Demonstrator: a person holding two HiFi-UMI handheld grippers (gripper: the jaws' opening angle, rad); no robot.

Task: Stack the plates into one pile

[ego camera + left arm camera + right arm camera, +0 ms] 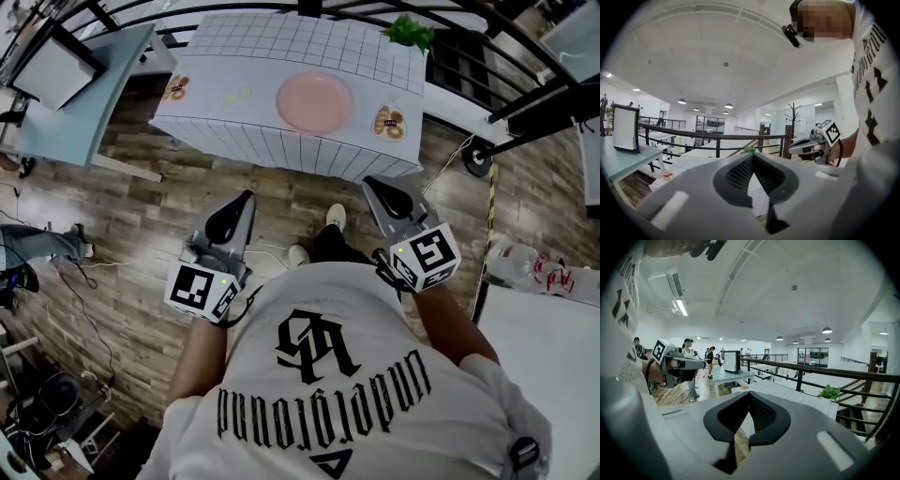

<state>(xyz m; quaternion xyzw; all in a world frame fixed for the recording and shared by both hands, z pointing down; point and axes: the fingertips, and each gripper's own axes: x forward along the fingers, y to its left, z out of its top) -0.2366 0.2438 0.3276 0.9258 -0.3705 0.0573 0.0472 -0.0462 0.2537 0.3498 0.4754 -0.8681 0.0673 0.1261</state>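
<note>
Pink plate lies at the centre of the table, which carries a white gridded cloth. A green plant stands at the table's far right corner. Left gripper and right gripper hang clear of the table's near edge, over wooden floor, both with jaws closed together, holding nothing.
</note>
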